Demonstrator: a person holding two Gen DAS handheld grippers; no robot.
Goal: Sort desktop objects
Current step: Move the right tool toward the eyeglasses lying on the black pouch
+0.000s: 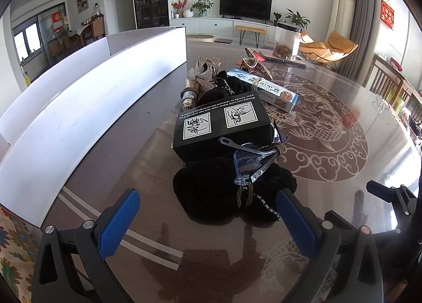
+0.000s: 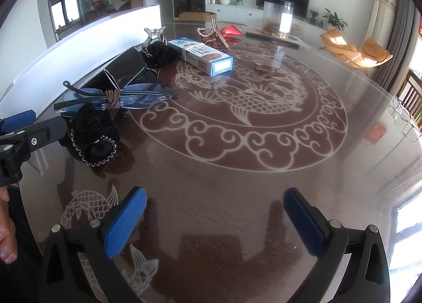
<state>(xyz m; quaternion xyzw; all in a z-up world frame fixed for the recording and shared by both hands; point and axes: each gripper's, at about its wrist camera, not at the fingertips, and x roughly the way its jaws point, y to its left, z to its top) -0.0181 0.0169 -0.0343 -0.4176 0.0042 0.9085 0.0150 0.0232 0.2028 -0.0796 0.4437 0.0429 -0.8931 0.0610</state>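
1. Dark brown glossy table (image 2: 263,184) carries a pale carp-and-cloud-scroll roundel.
2. Black box (image 1: 224,129) shows white panels and white lettering.
3. Carton (image 2: 203,55) is white and light blue, with a peach patch.
4. Scrunchie (image 2: 92,134) is fuzzy black, edged with a silvery zigzag.
5. Glasses (image 1: 253,160) have blue-tinted lenses and dark arms.
6. Both grippers' fingers (image 1: 118,221) wear ribbed blue pads on black frames.
7. Divider board (image 1: 79,108) is plain white.

walls: white
television (image 1: 245,4): 12 o'clock, on a white cabinet (image 1: 211,25)
curtains (image 1: 361,13): grey, 2 o'clock
light: daylight
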